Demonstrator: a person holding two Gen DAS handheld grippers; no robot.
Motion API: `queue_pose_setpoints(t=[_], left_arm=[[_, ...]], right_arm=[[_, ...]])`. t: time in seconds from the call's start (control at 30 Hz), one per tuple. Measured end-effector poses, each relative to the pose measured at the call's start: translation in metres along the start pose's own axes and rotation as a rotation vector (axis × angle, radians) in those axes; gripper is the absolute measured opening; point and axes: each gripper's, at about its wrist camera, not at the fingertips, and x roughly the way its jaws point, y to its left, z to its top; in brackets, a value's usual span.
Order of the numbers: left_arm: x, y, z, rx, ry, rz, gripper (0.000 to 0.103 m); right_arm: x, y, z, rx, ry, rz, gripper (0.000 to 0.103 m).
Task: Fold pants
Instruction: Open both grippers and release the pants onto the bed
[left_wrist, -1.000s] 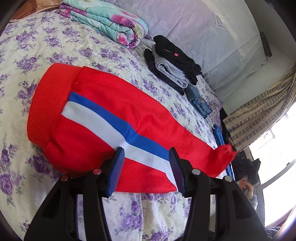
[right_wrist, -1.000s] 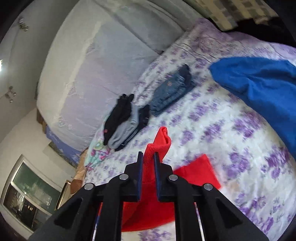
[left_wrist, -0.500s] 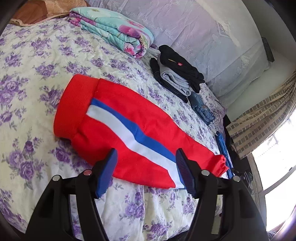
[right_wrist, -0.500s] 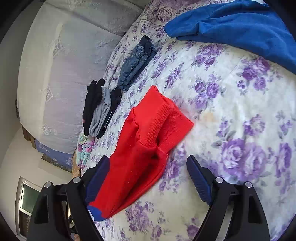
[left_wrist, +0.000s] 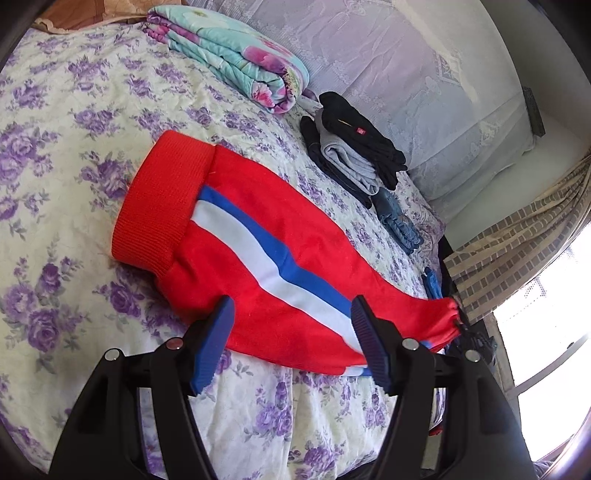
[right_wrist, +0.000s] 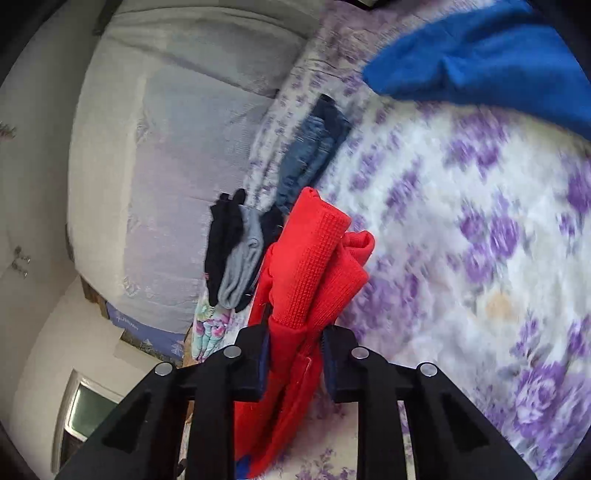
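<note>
One lengthwise fold looks done: the red pants (left_wrist: 258, 254) lie on the bed (left_wrist: 74, 110), just ahead of the left gripper (left_wrist: 291, 332), its jaws apart. The right gripper (right_wrist: 295, 354) is clamped on the bunched cuff; cross folds remain. Motion blur hides the bedding beyond it

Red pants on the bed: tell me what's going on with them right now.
A person with a gripper in each hand is folding the red pants, which lie on the floral bedsheet. The right gripper is shut on the ribbed cuff end, bunched up between its fingers. The left gripper is open over the middle of the leg, gripping nothing. Folded clothes and a folded quilt sit farther back.
</note>
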Motion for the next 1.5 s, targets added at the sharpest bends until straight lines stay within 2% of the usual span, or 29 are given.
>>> queue_pose_setpoints(t=[0.03,0.13,0.17,0.2,0.27,0.33,0.4,0.5,0.63,0.7,0.8,0.83,0.87,0.9,0.93,1.03,1.1,1.13,1.2,1.27,1.3,1.37,1.43,1.5], left_arm=[[0.003,-0.002,0.0,0.003,-0.002,-0.004,0.064],[0.015,-0.01,0.0,0.032,-0.014,-0.013,0.064],[0.022,-0.013,0.0,0.041,-0.002,-0.024,0.064],[0.031,-0.018,-0.001,0.055,0.004,0.002,0.064],[0.044,-0.028,0.0,0.097,0.002,0.074,0.064],[0.05,-0.037,0.0,0.147,-0.003,0.117,0.066],[0.049,-0.039,0.0,0.153,-0.004,0.113,0.067],[0.038,-0.037,0.001,0.115,-0.008,0.11,0.066],[0.005,-0.066,0.003,0.207,-0.1,0.125,0.069],[-0.003,-0.08,0.008,0.249,-0.127,0.123,0.079],[0.003,-0.092,0.018,0.296,-0.132,0.14,0.08],[0.01,-0.094,0.022,0.304,-0.123,0.148,0.08],[0.017,-0.094,0.026,0.307,-0.115,0.152,0.08],[0.025,-0.094,0.029,0.307,-0.105,0.157,0.08],[0.034,-0.093,0.032,0.298,-0.092,0.165,0.08],[0.053,-0.085,0.036,0.278,-0.077,0.194,0.08],[0.06,-0.074,0.038,0.257,-0.077,0.23,0.08],[0.061,-0.068,0.038,0.252,-0.076,0.237,0.08],[0.062,-0.057,0.041,0.252,-0.069,0.251,0.075],[0.061,-0.047,0.043,0.258,-0.061,0.261,0.065],[0.062,-0.043,0.045,0.259,-0.057,0.267,0.059],[0.063,-0.038,0.048,0.251,-0.053,0.27,0.055],[0.062,-0.04,0.05,0.236,-0.052,0.28,0.055],[0.057,-0.048,0.047,0.237,-0.07,0.312,0.056]], right_arm=[[-0.004,-0.003,0.003,-0.001,-0.004,-0.006,0.022],[-0.013,-0.046,-0.002,0.041,-0.038,-0.157,0.022],[-0.016,-0.065,-0.006,0.094,-0.044,-0.158,0.017],[-0.02,-0.07,-0.008,0.1,-0.058,-0.121,0.017],[-0.024,-0.055,-0.009,0.024,-0.077,-0.16,0.019],[-0.022,-0.055,-0.009,0.016,-0.068,-0.171,0.02],[-0.023,-0.067,-0.009,0.064,-0.061,-0.143,0.017],[-0.022,-0.062,-0.013,0.016,-0.055,-0.162,0.019],[-0.033,-0.051,-0.019,-0.003,-0.048,-0.226,0.027],[-0.05,-0.037,-0.028,-0.036,-0.129,-0.294,0.033],[-0.062,0.001,-0.033,-0.177,-0.234,-0.317,0.042],[-0.06,0.016,-0.033,-0.221,-0.242,-0.302,0.052],[-0.055,0.028,-0.031,-0.259,-0.237,-0.287,0.063],[-0.047,0.039,-0.029,-0.293,-0.229,-0.271,0.066],[-0.034,0.049,-0.027,-0.321,-0.205,-0.257,0.067],[0.02,0.06,-0.021,-0.356,-0.054,-0.177,0.07],[0.047,0.048,-0.021,-0.313,0.024,-0.195,0.07],[0.056,0.038,-0.019,-0.288,0.053,-0.213,0.07],[0.06,0.009,-0.014,-0.228,0.087,-0.278,0.057],[0.045,-0.017,-0.007,-0.168,0.095,-0.287,0.0],[0.032,-0.03,0.0,-0.125,0.078,-0.284,0.0],[0.01,-0.041,0.011,-0.085,0.031,-0.272,0.0],[-0.008,-0.036,0.017,-0.129,-0.02,-0.321,0.0],[-0.034,-0.019,0.019,-0.188,-0.094,-0.387,0.019]])
